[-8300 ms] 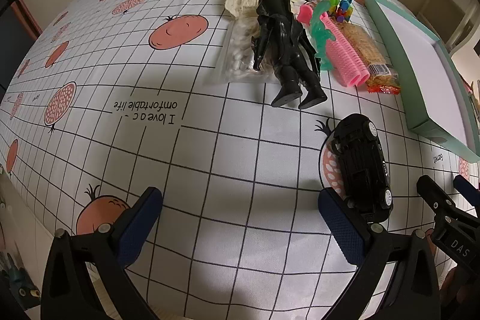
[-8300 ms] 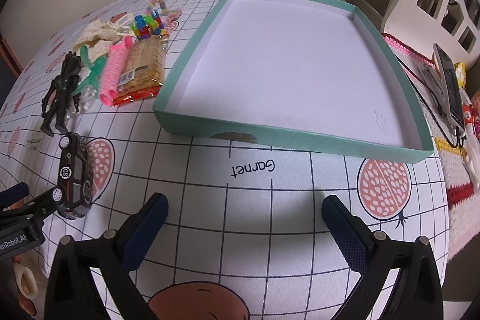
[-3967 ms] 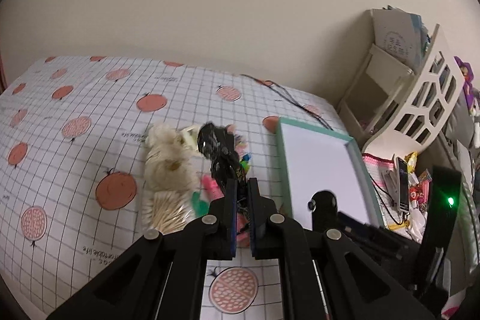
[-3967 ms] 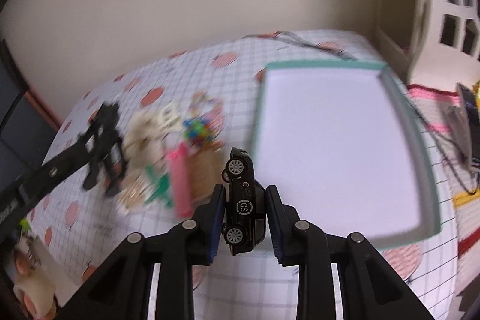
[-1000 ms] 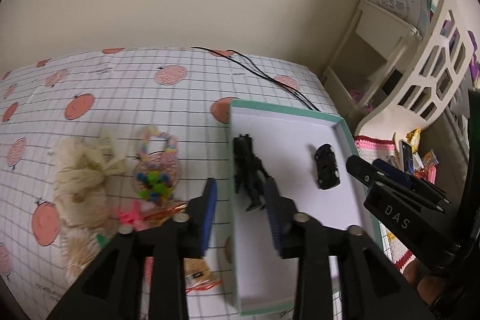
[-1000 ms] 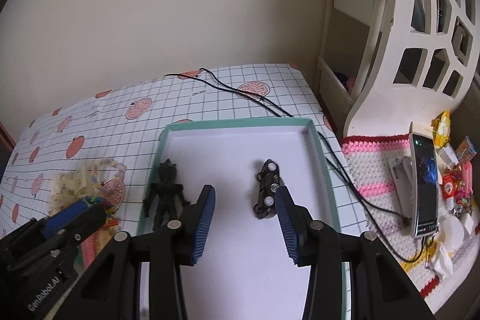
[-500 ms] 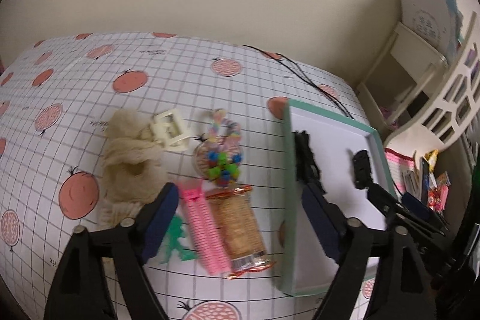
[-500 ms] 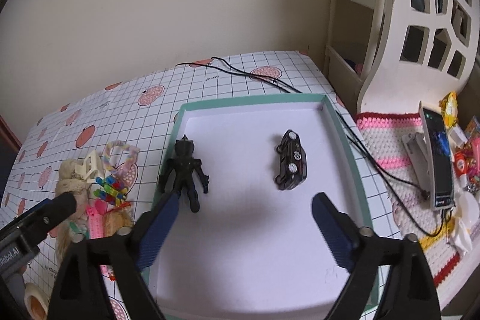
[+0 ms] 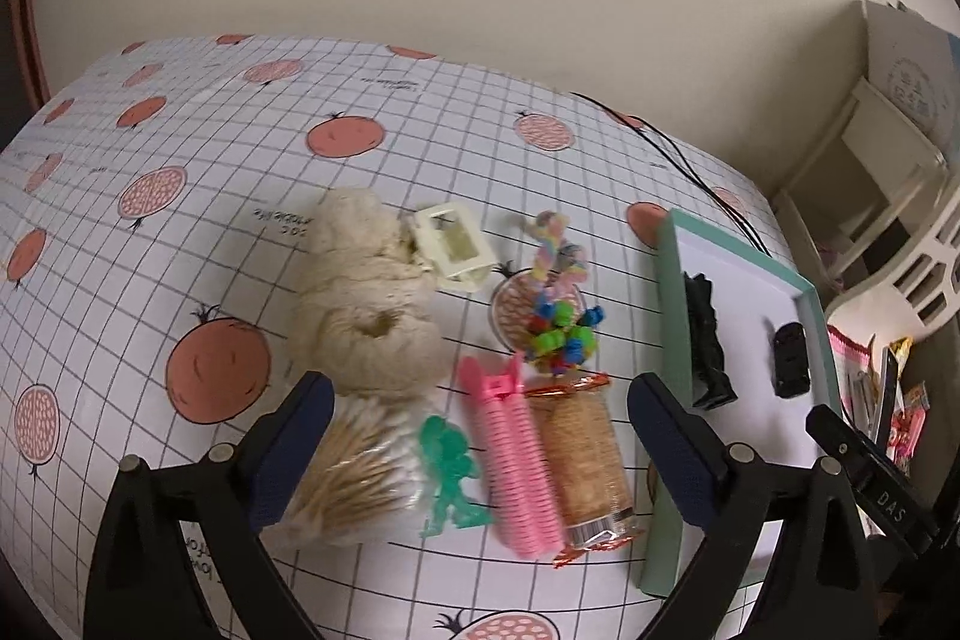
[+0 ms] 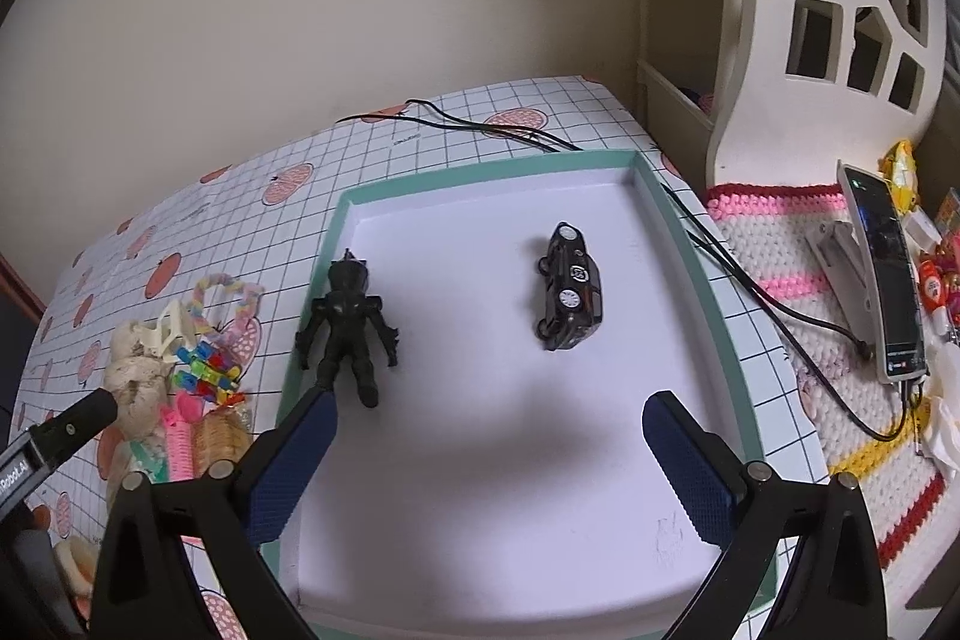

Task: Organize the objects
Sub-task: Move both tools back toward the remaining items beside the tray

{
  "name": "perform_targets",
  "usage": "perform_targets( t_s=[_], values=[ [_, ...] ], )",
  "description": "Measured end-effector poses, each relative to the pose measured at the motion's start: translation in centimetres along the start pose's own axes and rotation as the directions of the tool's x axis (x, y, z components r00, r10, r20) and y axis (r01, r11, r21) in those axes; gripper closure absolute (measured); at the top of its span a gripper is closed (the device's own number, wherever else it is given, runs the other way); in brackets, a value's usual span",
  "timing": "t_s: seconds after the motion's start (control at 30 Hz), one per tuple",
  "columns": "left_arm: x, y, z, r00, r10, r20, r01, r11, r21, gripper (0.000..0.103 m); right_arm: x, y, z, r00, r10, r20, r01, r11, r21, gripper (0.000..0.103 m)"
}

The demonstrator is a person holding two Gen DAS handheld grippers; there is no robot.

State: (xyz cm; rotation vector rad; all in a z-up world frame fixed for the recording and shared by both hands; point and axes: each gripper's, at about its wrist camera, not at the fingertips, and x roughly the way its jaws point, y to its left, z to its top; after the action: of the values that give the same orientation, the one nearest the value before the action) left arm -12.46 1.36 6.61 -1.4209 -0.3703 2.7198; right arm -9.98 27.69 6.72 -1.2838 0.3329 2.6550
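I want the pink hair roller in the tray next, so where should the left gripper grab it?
Grip the pink hair roller across its middle, from above. It lies flat between the green figure and snack packet, so fingers must slip into narrow gaps.

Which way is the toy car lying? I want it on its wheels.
Tipped: the toy car lies on its side in the tray, wheels facing the right-wrist camera.

The left gripper's finger [image 9: 672, 448] hides part of the green tray's [image 9: 665, 292] wall.
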Motion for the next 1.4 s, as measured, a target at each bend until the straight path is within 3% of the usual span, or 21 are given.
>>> perform_targets(
  t_s=[0.1,0.53,0.83,1.07,1.13,1.4],
  values=[
    [-0.2,0.8,0.3,1.0,0.009,0.003,-0.009,1.0,-0.021,0.004,-0.3,0.9,0.2,1.0,0.007,0.012,-0.007,1.0,-0.009,0.0],
    [-1.1,7.1,2.3,0.998,0.064,0.0,-0.063,0.982,-0.176,0.004,-1.0,9.3,-0.3,0.98,0.198,-0.001,-0.197,0.974,-0.11,0.0],
    [0.4,10.6,2.3,0.994,0.065,-0.088,-0.088,0.954,-0.287,0.004,0.5,14.0,-1.9,0.966,0.232,-0.115,-0.25,0.949,-0.192,0.003],
    [1.8,10.2,1.5,0.984,0.05,-0.173,-0.096,0.959,-0.266,0.004,2.0,15.3,-2.6,0.966,0.197,-0.167,-0.231,0.949,-0.216,0.012],
    [2.2,9.7,1.2,0.979,0.053,-0.197,-0.102,0.963,-0.248,0.004,2.3,15.5,-2.8,0.966,0.186,-0.181,-0.224,0.949,-0.223,0.018],
    [3.3,7.8,0.1,0.962,0.075,-0.261,-0.12,0.98,-0.159,0.004,3.3,15.6,-3.3,0.966,0.136,-0.219,-0.187,0.953,-0.237,0.024]
  ],
)
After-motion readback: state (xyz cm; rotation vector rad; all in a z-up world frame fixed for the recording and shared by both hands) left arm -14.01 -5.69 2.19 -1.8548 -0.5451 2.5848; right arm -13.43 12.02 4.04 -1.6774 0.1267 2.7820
